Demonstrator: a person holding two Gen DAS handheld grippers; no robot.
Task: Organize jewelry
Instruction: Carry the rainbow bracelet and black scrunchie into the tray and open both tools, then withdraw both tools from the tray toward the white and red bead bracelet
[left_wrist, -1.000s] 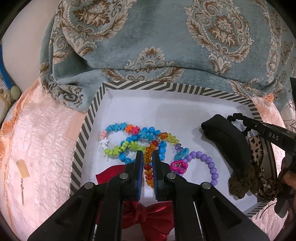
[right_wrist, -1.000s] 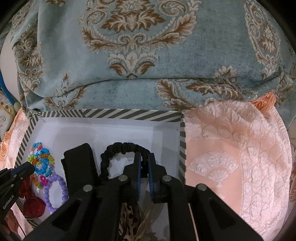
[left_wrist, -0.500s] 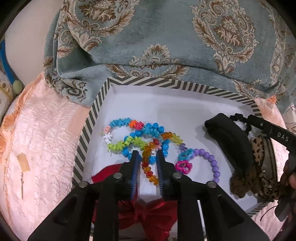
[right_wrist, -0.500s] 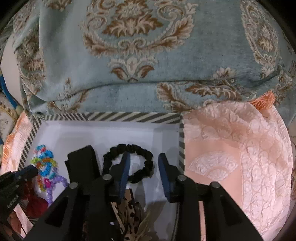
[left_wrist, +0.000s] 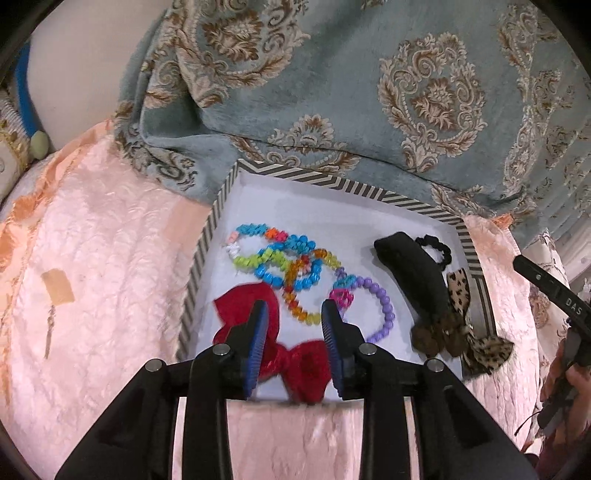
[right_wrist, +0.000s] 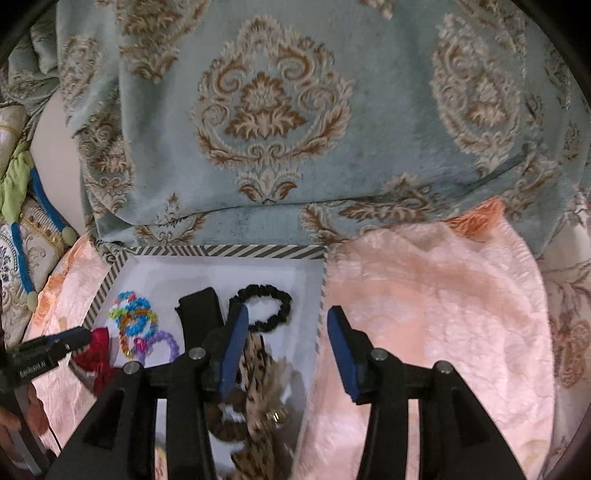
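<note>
**Ana:** Nearest the left gripper (left_wrist: 291, 328), what do you see?

**Ben:** Its blue pads stand apart with nothing between them, above the red bow (left_wrist: 295, 360) at the near end of the striped box (left_wrist: 201, 258). Past the bow lies a tangle of bright bead bracelets (left_wrist: 280, 258), with a purple bead bracelet (left_wrist: 380, 306) just beside it.

**Ana:** And the right gripper (right_wrist: 283, 326)?

**Ben:** Spread wide and holding nothing. Its left pad hangs over the box and its right pad over the pink bedspread (right_wrist: 424, 295) outside the rim. Below it is a leopard-print bow (right_wrist: 258, 373), then a black scrunchie (right_wrist: 264, 308) lying loose on the white floor, and a black hair clip (right_wrist: 197, 314) beside that. Behind everything a blue patterned blanket (right_wrist: 266, 110) drapes down to the far rim.

**Ana:** So all the jewelry sits in the box. What might go wrong?

**Ben:** I'd guess snagging. The bright strands overlap, so pinching one could drag the others out too. A pad could also clip the thin card wall, and the box rests on soft bedding, so it may tip or slide.
</note>
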